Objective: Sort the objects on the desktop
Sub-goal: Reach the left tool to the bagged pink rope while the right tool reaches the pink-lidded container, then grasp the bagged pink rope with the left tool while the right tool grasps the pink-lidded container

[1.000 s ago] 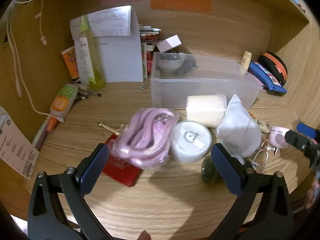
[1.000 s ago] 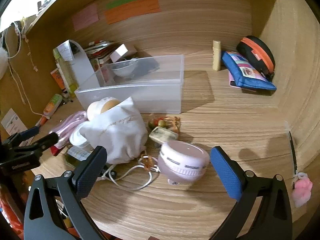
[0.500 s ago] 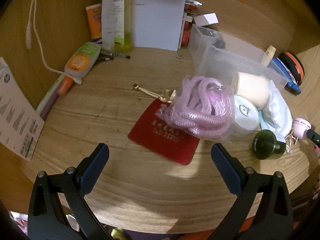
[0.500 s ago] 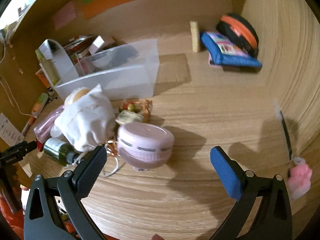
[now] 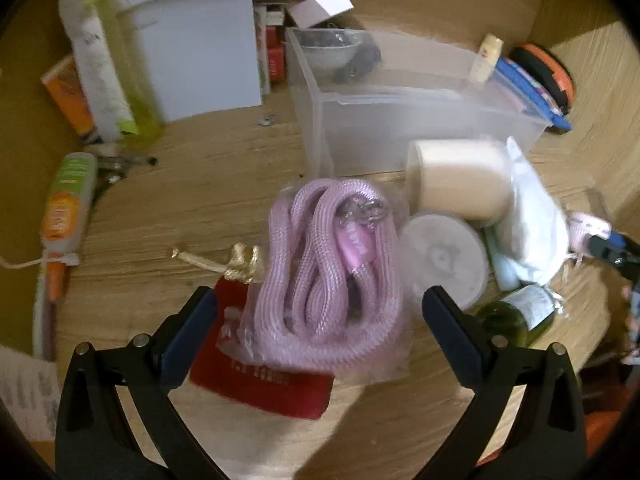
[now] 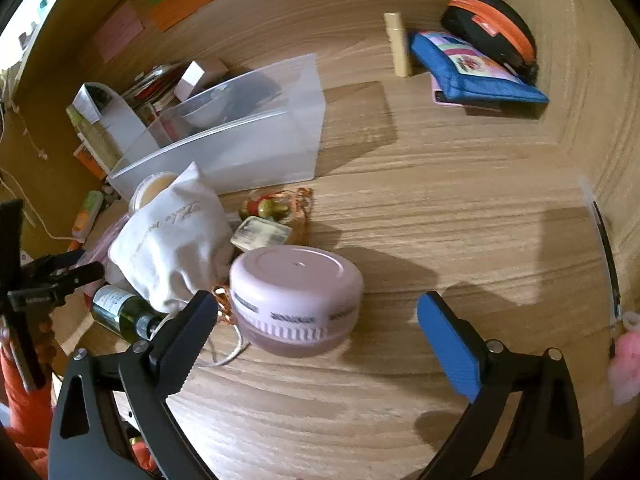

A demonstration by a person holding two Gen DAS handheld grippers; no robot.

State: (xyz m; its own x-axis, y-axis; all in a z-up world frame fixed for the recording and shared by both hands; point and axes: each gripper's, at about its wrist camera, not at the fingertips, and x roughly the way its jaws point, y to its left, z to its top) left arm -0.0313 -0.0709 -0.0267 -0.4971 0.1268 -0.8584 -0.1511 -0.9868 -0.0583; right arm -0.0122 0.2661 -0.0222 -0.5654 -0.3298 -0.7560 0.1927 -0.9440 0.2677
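We see our left gripper (image 5: 320, 320) spread wide, empty, around the coiled pink rope (image 5: 328, 268) in clear wrap atop a red pouch (image 5: 260, 376) near the desk's (image 6: 440, 240) front edge. Our right gripper (image 6: 316, 316) gapes, empty, beside the round pink jar (image 6: 296, 292).

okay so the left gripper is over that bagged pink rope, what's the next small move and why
Probably ease the left gripper down and forward, then close on the bagged pink rope. Its jaws are open and already straddle the bundle, which lies on the red pouch. The clear bin just behind looks like the likely drop spot.
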